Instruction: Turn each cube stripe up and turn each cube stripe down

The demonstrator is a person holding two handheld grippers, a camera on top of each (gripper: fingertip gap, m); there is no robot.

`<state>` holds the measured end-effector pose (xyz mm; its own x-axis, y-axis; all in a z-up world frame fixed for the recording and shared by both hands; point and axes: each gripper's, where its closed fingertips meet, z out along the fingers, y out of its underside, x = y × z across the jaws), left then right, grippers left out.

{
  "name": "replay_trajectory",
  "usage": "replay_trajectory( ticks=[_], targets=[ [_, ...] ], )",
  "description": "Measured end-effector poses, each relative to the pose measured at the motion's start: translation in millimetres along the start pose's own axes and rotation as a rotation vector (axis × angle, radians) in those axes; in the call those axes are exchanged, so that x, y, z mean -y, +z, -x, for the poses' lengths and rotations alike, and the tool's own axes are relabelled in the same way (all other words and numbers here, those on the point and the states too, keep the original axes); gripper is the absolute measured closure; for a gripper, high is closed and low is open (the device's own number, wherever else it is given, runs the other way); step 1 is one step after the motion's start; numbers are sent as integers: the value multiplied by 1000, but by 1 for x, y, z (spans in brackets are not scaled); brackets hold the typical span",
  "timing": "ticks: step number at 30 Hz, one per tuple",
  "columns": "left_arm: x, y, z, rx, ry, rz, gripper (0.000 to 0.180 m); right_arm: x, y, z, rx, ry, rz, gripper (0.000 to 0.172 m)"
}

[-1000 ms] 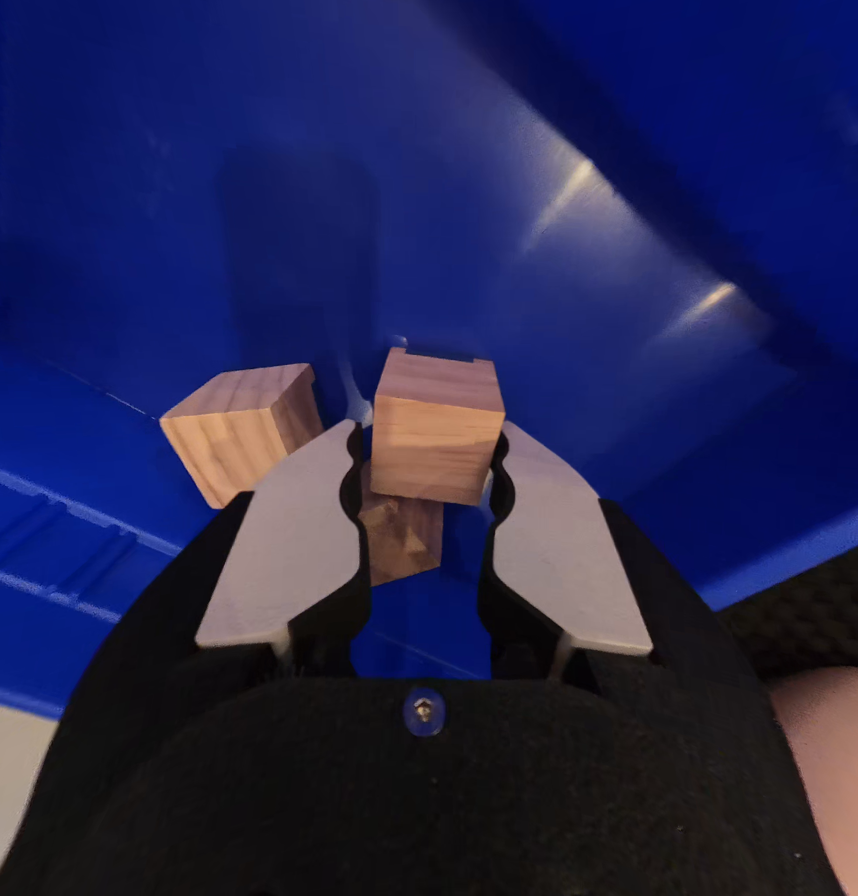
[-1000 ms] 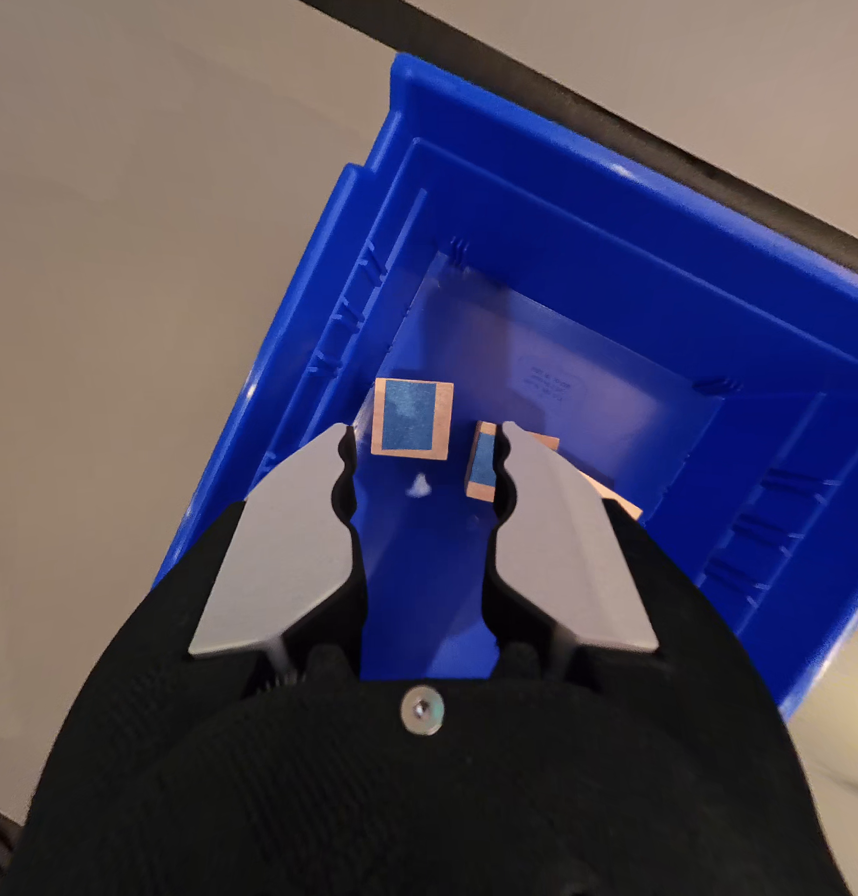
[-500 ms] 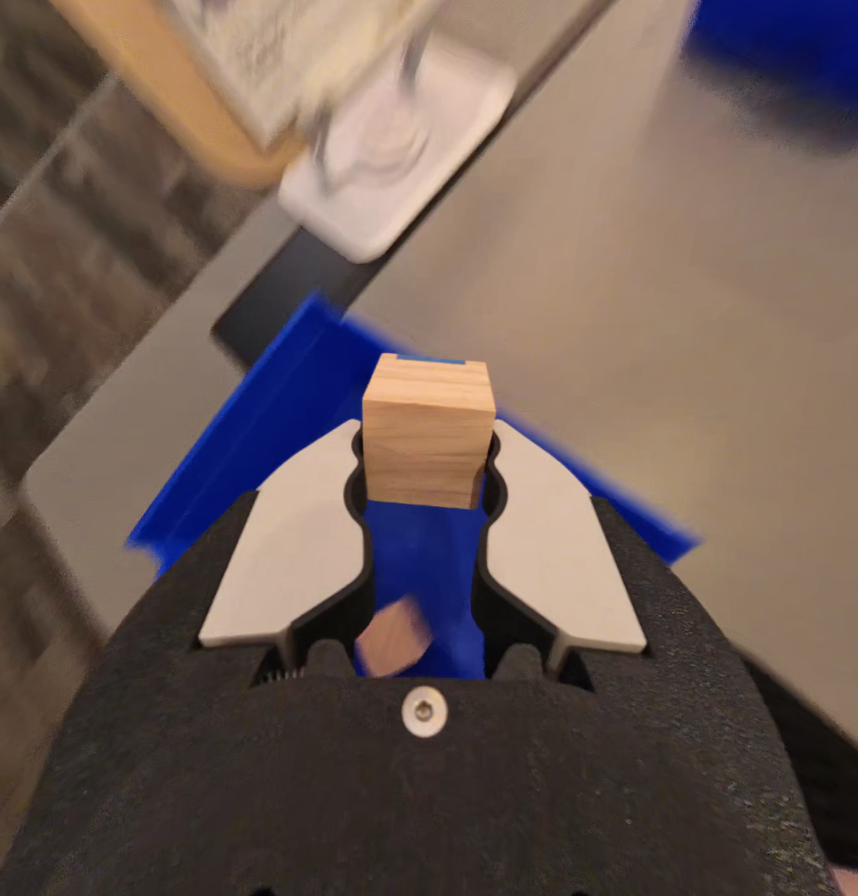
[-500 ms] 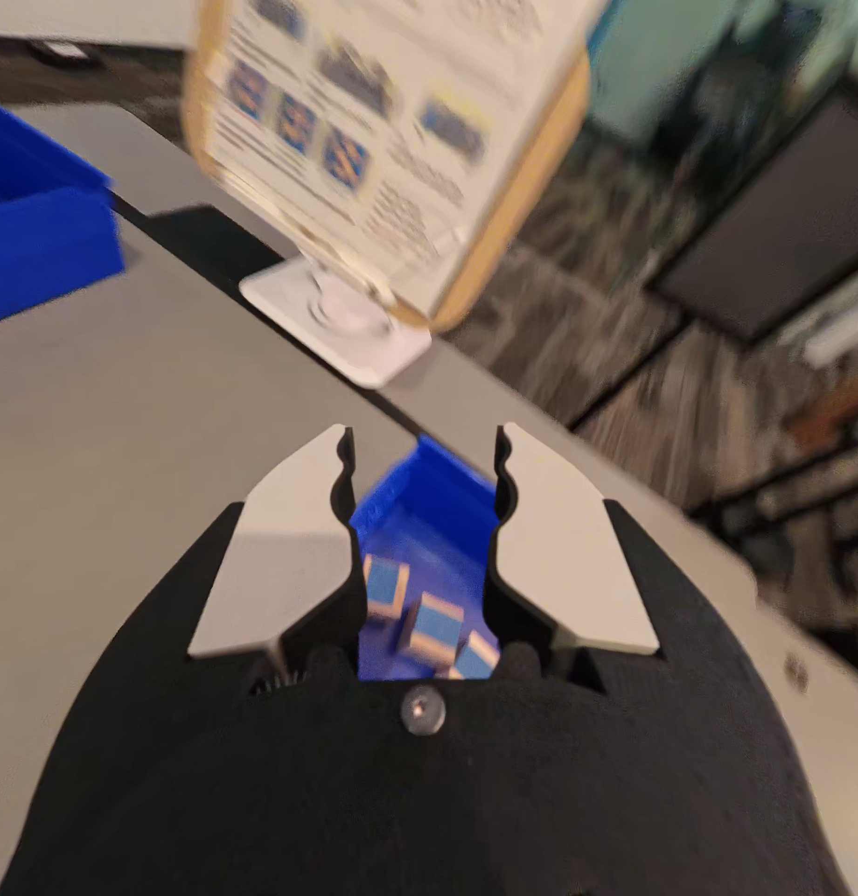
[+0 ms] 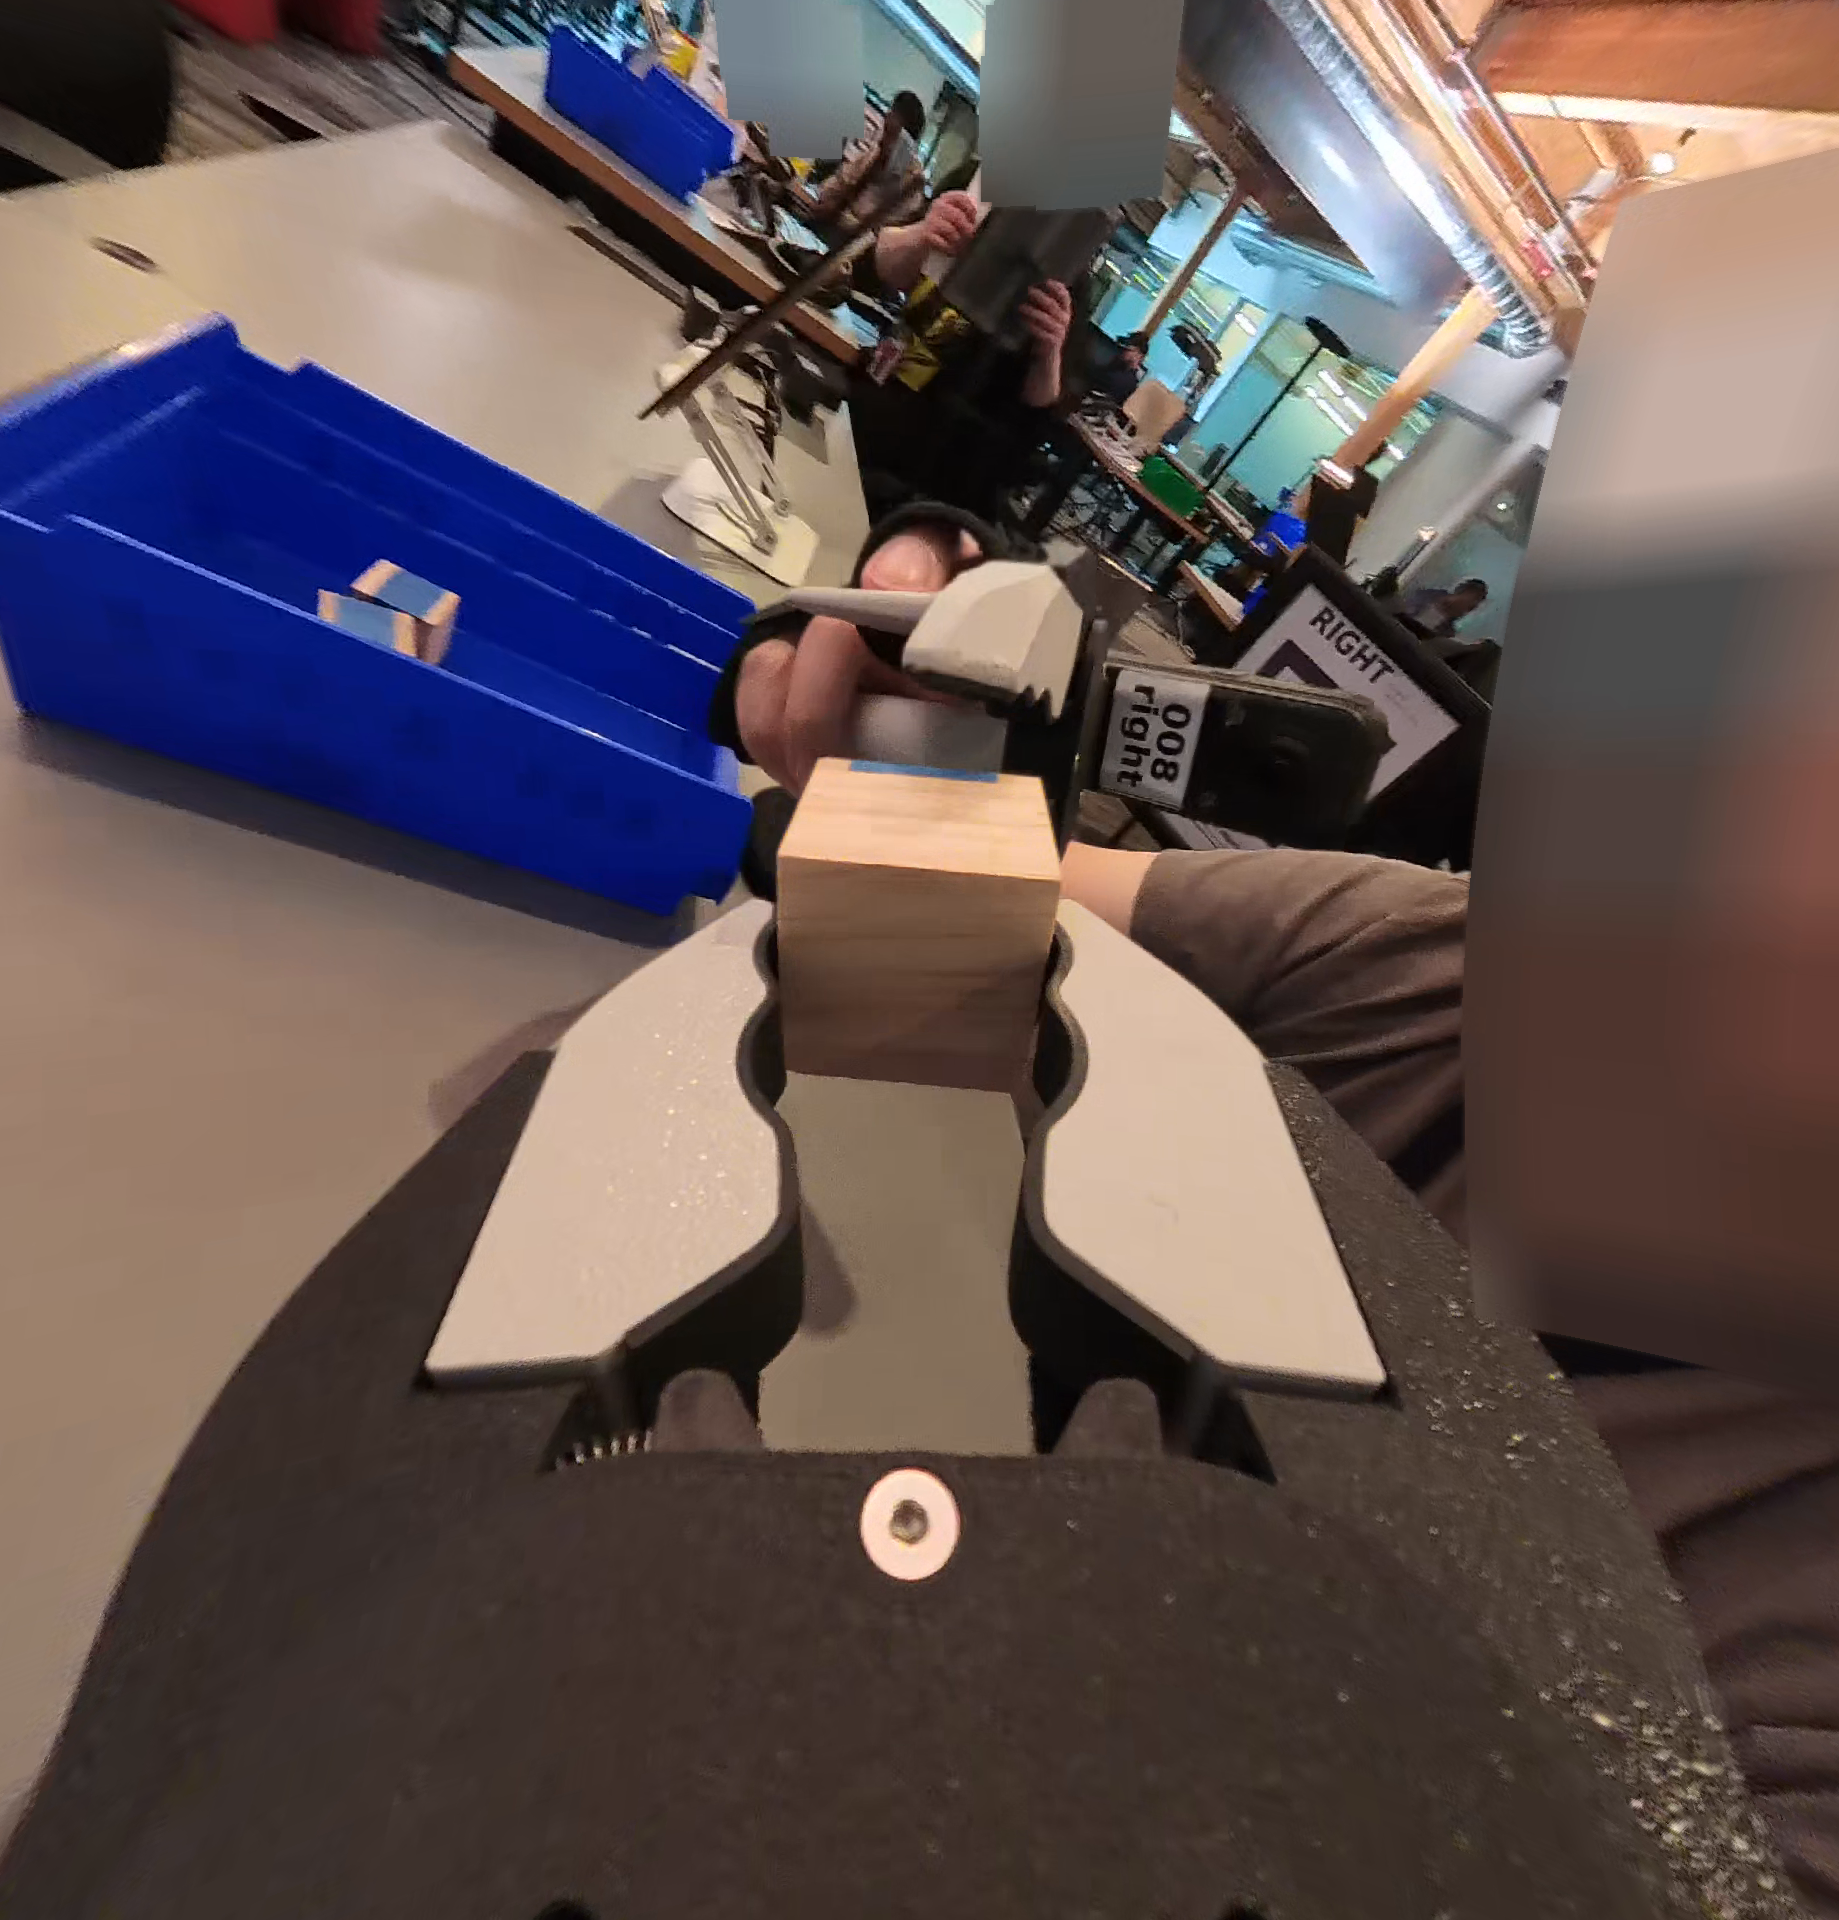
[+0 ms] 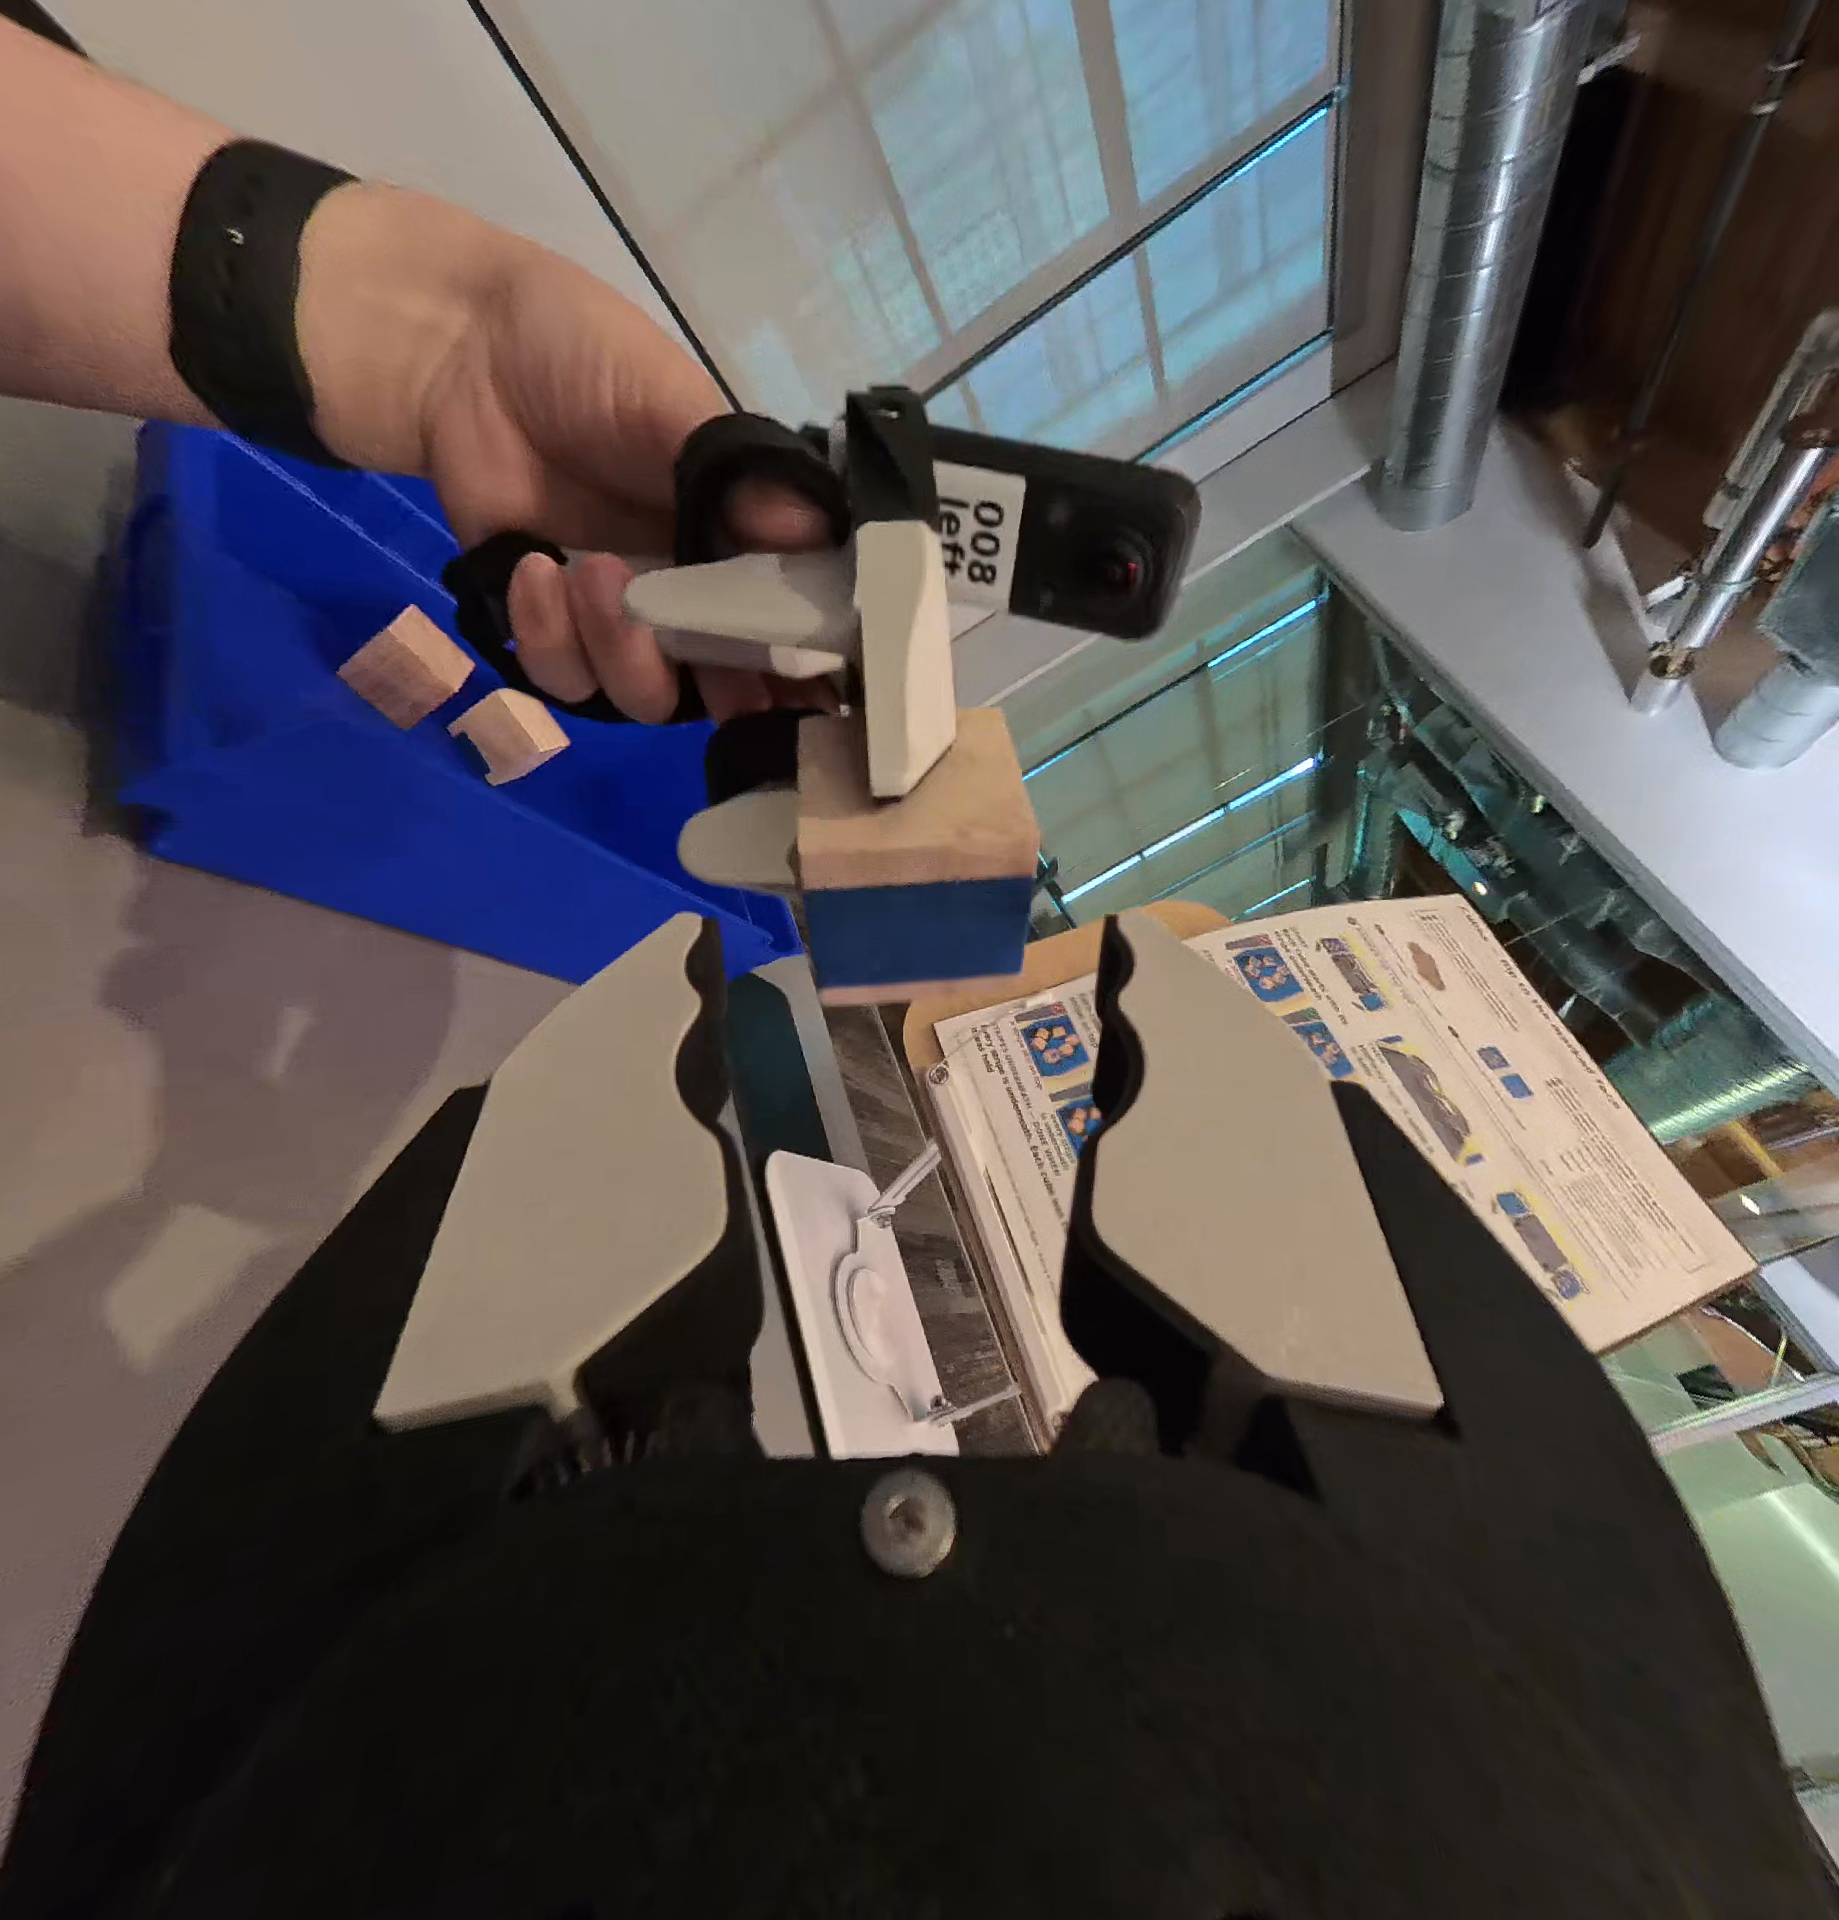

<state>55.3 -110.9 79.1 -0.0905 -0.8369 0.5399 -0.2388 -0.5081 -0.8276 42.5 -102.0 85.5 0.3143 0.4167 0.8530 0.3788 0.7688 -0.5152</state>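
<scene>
Handover step: holding wooden cube [image 5: 920,935] clamped in left tool [image 5: 915,971], offering stripe to gaping right tool [image 6: 907,997]; next closing needed.

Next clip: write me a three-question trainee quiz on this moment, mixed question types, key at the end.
1. True or false: the left gripper is clamped on a wooden cube.
2. The right gripper has its jaws: A) shut on a cube, B) open and empty, C) out of sight.
3. Fill in: the loose cubes lie in a ___ bin.

Key: 1 true; 2 B; 3 blue.
</scene>
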Motion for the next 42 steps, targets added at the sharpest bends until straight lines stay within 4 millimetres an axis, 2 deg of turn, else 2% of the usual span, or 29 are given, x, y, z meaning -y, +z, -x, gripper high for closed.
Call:
replay_trajectory(
  ticks=[5, 8, 10, 11, 13, 15, 16, 18, 19, 20, 22, 26, 30, 32, 34, 35, 36, 37, 39, 42],
  targets=[
    [-2, 11, -1, -32, -3, -6, 135, 4, -4, 2, 44, 24, -18, 127],
    [-2, 10, -4, -48, -12, 2, 134, 2, -6, 0, 82, 35, 17, 128],
    [-2, 1, -5, -37, -19, 13, 132, -1, -15, -12, 115, 73, 59, 128],
    [0, -6, -3, -2, -6, 14, 131, -10, -23, -24, 130, 106, 124, 128],
    [4, -26, 8, 135, 51, 5, 130, -49, -52, -47, 191, 261, 364, 128],
    [12, -51, 20, 313, 140, -10, 128, -108, -108, -49, 298, 519, 699, 128],
    [16, -64, 23, 397, 186, -23, 128, -141, -140, -49, 294, 609, 867, 128],
    [24, -89, 25, 532, 270, -56, 125, -203, -206, -38, 286, 742, 1213, 127],
    [26, -101, 27, 602, 302, -65, 126, -227, -233, -27, 301, 816, 1355, 127],
    [25, -113, 29, 661, 327, -66, 126, -244, -253, -14, 335, 897, 1463, 127],
    [20, -133, 34, 762, 343, -39, 130, -265, -272, 12, 429, 1014, 1572, 127],
    [-19, -169, 50, 887, 249, 162, 131, -293, -285, 39, 526, 1022, 1724, 127],
    [-49, -245, 88, 1280, 163, 358, 134, -306, -299, 53, 569, 1023, 1852, 127],
    [-68, -267, 103, 1346, 93, 446, 136, -309, -298, 51, 549, 1031, 1849, 126],
    [-91, -270, 115, 1296, 13, 523, 145, -309, -294, 49, 528, 1036, 1815, 125],
    [-103, -270, 122, 1249, -11, 565, 141, -308, -291, 46, 516, 1047, 1784, 125],
    [-109, -277, 132, 1268, -9, 609, 129, -307, -287, 42, 492, 1054, 1752, 119],
    [-115, -287, 142, 1308, -9, 642, 126, -306, -283, 36, 463, 1058, 1721, 116],
    [-132, -299, 156, 1338, -72, 712, 123, -304, -278, 24, 407, 1043, 1673, 112],
    [-154, -314, 167, 1371, -141, 852, 118, -298, -272, 15, 379, 1007, 1626, 111]
  ],
)
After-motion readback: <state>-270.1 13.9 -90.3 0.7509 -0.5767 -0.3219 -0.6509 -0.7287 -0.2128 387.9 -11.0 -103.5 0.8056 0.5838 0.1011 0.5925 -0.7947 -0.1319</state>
